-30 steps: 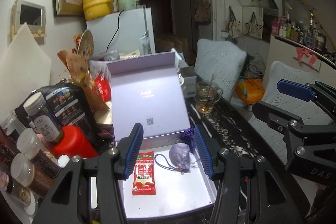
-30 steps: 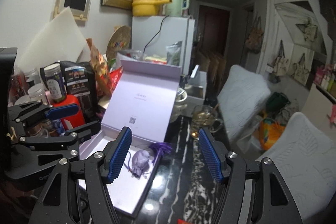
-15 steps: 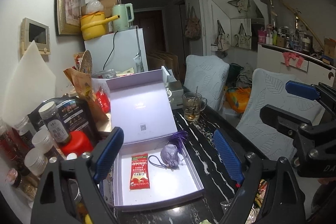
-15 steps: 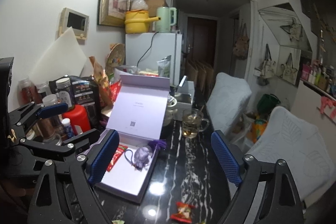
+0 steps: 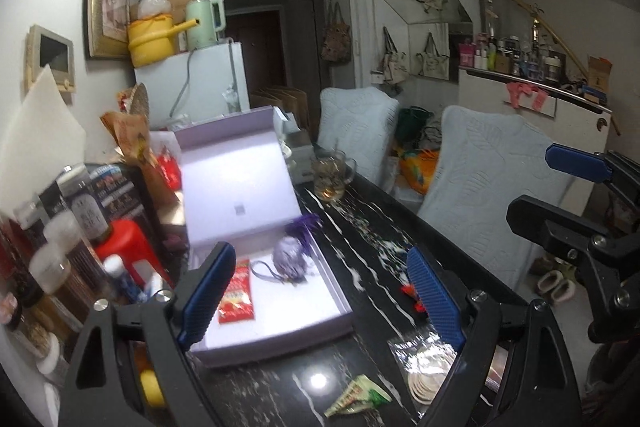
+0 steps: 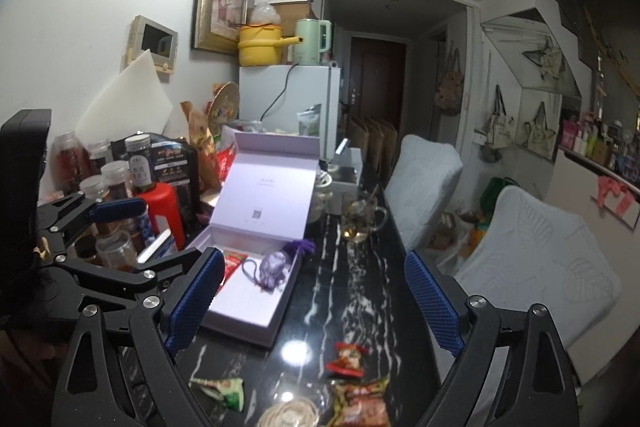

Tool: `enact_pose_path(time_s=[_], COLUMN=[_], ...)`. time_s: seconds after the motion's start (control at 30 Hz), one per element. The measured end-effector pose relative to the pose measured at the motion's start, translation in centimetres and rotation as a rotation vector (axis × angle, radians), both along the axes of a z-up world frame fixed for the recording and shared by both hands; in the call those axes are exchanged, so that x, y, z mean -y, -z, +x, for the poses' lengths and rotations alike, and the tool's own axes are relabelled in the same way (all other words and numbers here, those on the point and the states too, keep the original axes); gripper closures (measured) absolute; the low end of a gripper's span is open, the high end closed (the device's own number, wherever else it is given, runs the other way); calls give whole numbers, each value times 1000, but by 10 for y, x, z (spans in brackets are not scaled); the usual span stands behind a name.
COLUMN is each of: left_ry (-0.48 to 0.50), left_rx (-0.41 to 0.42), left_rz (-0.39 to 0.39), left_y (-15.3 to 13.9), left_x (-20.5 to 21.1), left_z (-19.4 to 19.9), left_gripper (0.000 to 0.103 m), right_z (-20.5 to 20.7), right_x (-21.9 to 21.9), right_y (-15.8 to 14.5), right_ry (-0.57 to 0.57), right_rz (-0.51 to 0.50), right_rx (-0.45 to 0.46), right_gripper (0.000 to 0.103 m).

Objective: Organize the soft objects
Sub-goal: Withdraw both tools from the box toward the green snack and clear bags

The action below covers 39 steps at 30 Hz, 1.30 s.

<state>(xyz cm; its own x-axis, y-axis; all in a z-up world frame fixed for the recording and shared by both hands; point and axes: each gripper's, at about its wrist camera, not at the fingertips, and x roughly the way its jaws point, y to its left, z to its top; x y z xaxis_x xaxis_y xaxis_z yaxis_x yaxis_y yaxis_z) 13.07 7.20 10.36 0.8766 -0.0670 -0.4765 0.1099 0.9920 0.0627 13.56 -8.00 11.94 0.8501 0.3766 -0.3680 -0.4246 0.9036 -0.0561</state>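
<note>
A lavender box [image 5: 276, 331] sits open, holding a purple pouch [image 5: 289, 259] and red packet [image 5: 236, 291]. Both the left gripper [image 5: 320, 295] and right gripper [image 6: 314, 301] hover before it, fingers spread wide, holding nothing.

A: Where is the small lilac cloth pouch [image 5: 289, 259] with a dark drawstring?

B: It lies inside the open lavender cardboard box [image 5: 304, 323], near the right wall and the raised lid.

A: And the flat red foil sachet [image 5: 236, 291]?

B: It lies flat on the box floor, left of the pouch, apart from it. Other wrapped packets [image 6: 347, 363] lie loose on the black marbled tabletop [image 6: 352, 291].
</note>
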Motion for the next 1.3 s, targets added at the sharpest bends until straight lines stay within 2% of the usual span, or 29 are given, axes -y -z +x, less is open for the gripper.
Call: enact_pose_path(time_s=[0.2,0.73,1.03,1.3], left_ry=[27,86,78,63], left_rx=[-64,-257,-345,-425], left_rz=[-17,-68,-95,-134], left_y=[25,103,141,173], left_x=[5,7,2,-1], left_z=[-9,-17,-12,1], left_gripper=[15,15,15,15], right_z=[-17,-35,-40,-40], right_x=[6,15,15,18], right_y=[21,99,145,172], right_ry=[13,50,67,92], right_rz=[-5,25,33,27], right_rx=[-19,-159,-250,-312], right_gripper=[10,10,10,10])
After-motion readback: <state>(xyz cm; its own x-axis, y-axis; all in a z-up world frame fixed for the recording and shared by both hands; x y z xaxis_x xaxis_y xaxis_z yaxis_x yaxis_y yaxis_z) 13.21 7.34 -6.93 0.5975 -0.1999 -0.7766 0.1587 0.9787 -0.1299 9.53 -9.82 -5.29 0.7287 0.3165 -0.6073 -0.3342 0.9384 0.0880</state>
